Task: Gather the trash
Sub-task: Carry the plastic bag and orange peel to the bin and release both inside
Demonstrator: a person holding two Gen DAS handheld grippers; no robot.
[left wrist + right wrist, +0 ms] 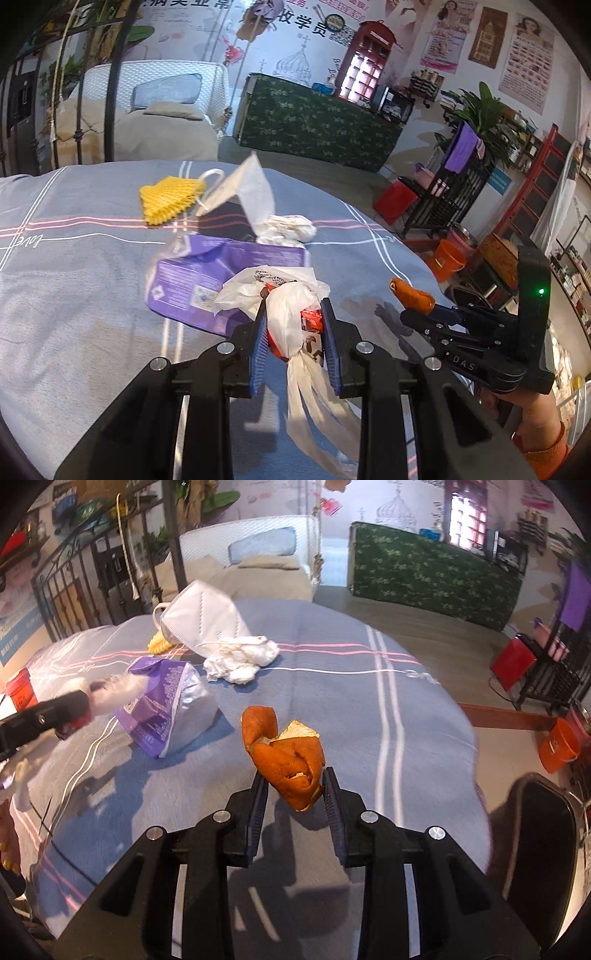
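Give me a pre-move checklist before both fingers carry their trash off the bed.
1. Left gripper grip on the white plastic bag: ok, fingers pressed on it, its tail hanging below.
2. Right gripper grip on the orange peel: ok, peel pinched between the fingers and lifted off the bedsheet.
3. Grippers clear of each other: ok, apart in both views.
4. Bag clear of the purple packet: cannot tell, they overlap in the left view.
5. Trash left behind: not ok, purple packet, crumpled tissue, white face mask and yellow foam net remain on the bed.
6. Where the trash goes: cannot tell, no bin identified.
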